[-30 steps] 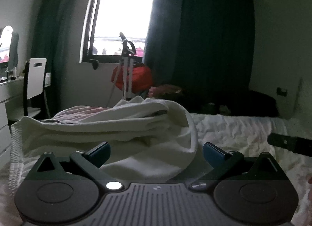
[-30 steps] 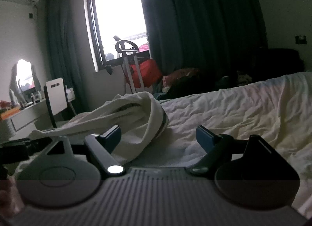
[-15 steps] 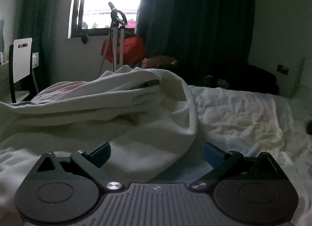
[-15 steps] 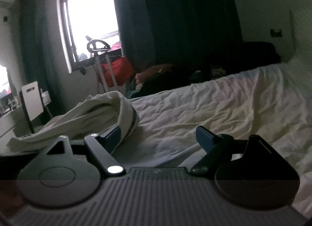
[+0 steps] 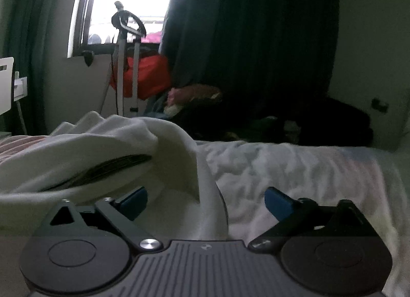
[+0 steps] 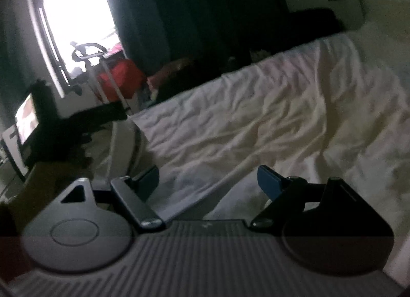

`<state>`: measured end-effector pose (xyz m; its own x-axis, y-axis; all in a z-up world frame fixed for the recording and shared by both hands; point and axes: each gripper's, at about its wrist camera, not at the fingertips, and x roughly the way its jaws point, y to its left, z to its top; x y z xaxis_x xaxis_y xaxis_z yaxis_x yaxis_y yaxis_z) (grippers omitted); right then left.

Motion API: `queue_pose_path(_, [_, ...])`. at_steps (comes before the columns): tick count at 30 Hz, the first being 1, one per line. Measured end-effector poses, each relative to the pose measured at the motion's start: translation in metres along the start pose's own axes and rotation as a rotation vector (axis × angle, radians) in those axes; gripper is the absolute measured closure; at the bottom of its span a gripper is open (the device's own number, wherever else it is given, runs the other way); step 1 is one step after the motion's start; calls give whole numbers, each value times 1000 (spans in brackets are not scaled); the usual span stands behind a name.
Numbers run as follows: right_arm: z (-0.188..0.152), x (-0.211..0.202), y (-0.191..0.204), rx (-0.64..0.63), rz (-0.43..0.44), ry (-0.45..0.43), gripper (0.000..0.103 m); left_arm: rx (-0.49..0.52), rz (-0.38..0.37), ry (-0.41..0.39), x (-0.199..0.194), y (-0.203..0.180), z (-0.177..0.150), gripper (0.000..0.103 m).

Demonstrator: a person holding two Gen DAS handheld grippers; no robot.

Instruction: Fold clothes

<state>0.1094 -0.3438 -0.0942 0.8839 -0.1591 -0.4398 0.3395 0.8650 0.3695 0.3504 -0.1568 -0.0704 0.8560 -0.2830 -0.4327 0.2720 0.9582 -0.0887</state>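
Dim daylight from a window (image 5: 133, 2) fell across a bed (image 5: 294, 169) covered in a rumpled white sheet, with dark curtains (image 5: 256, 40) and a red bag (image 5: 146, 79) behind it. A white garment (image 5: 102, 148) lay heaped on the bed, bunched in loose rolls rather than flat, its near edge curving down just ahead of the left gripper (image 5: 205, 199) and between its jaws, which were spread wide and held nothing. The right gripper (image 6: 207, 181) also had its jaws spread and empty, tilted over bare sheet, with the garment (image 6: 123, 143) off beyond its left jaw. Whether this heap awaited folding or was partway through, the pictures could not settle. To handle it well, I would judge, each pair of jaws should close on a single edge or corner, not a bunched layer, and both should lift together so the cloth spreads evenly.
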Motion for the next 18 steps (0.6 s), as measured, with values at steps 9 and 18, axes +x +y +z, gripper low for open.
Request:
queue_pose_path(9, [-11, 33, -4, 4, -26, -9, 17, 50, -24, 21, 25, -13, 26, 97])
queue_pose_path(18, [-13, 30, -7, 13, -65, -34, 17, 150, -154, -59, -62, -32, 55, 100])
